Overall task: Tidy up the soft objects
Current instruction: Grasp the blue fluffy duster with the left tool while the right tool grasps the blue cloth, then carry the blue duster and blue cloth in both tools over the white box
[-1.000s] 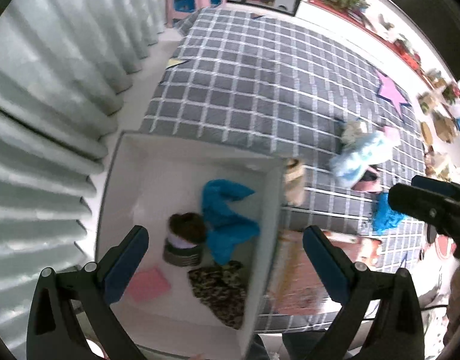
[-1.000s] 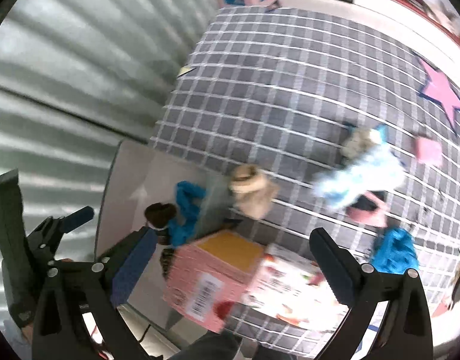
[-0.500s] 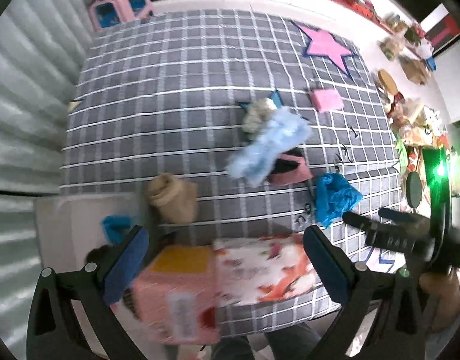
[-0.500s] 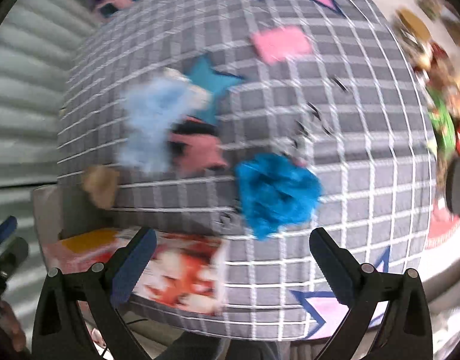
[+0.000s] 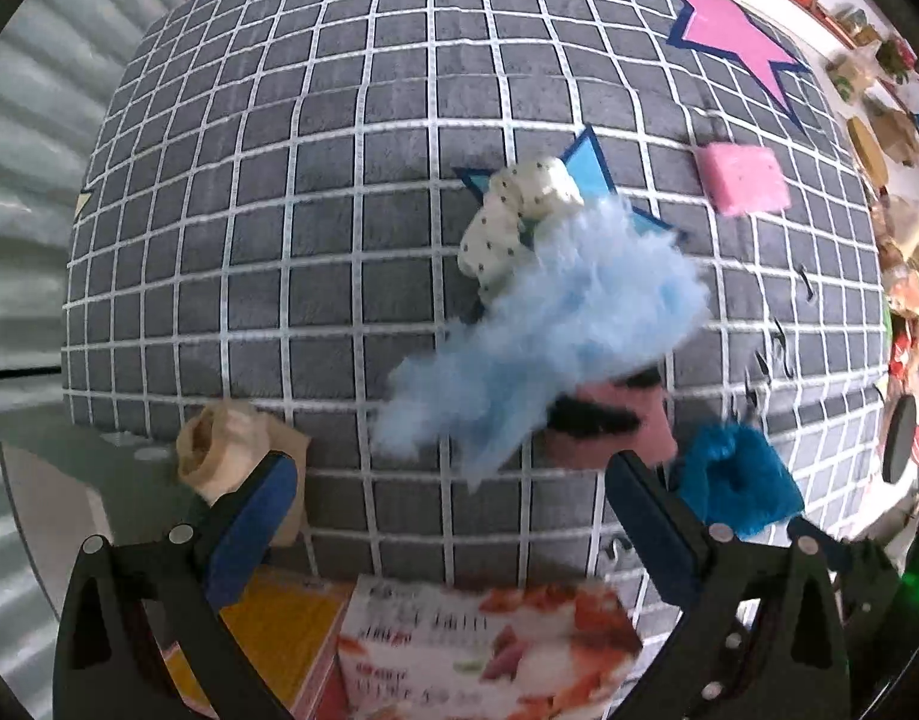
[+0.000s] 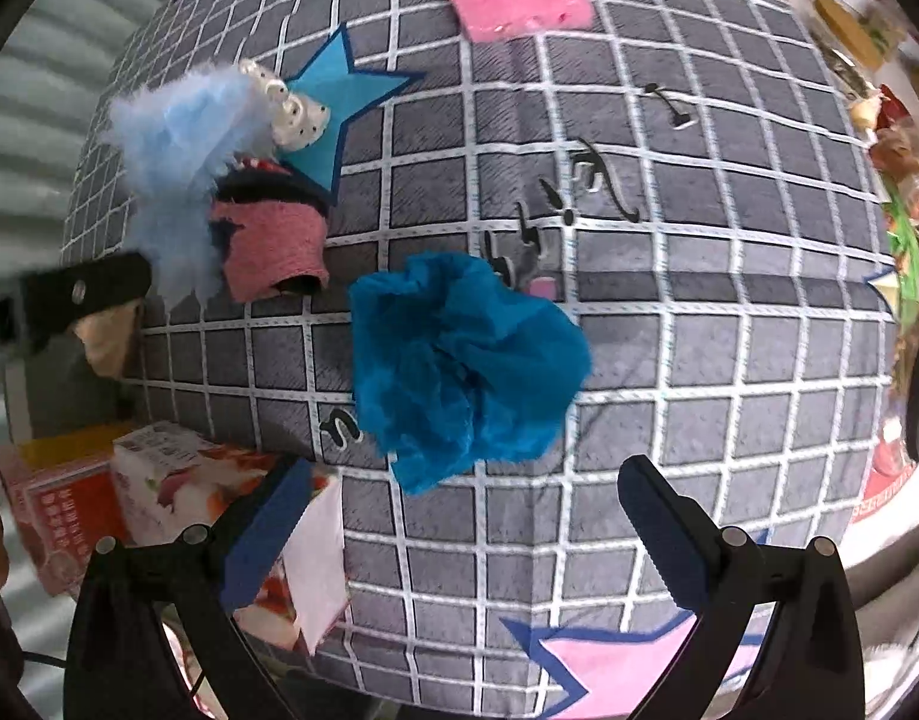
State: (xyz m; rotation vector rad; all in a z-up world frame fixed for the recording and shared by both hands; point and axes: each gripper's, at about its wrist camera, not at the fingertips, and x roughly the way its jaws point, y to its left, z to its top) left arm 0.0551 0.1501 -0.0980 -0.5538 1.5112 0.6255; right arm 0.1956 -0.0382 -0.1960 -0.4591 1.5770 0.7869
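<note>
Soft items lie scattered on a grey checked mat [image 5: 339,210]. A fluffy light-blue piece [image 5: 555,336] sits just beyond my open, empty left gripper [image 5: 447,516], partly covering a white dotted cloth [image 5: 519,216] and a pink-and-black knit [image 5: 609,420]. A beige pouch [image 5: 225,450] lies by my left finger. A crumpled bright-blue cloth [image 6: 459,366] lies straight ahead of my open, empty right gripper [image 6: 459,522], close to the fingertips. The fluffy piece [image 6: 177,138], the knit [image 6: 273,240] and a pink sponge [image 6: 519,3] are farther off in the right wrist view.
Printed cartons [image 5: 483,654] lie at the mat's near edge, under my left gripper; the cartons [image 6: 177,498] also show left of my right gripper. Pink sponge [image 5: 741,180] lies far right. Grey curtains [image 5: 21,138] hang on the left. Clutter [image 6: 903,192] lines the floor on the right.
Both grippers swung right, away from the white bin, and moved in closer over the mat. The bright-blue cloth now fills the middle of the right view; the fluffy piece sits before the left gripper.
</note>
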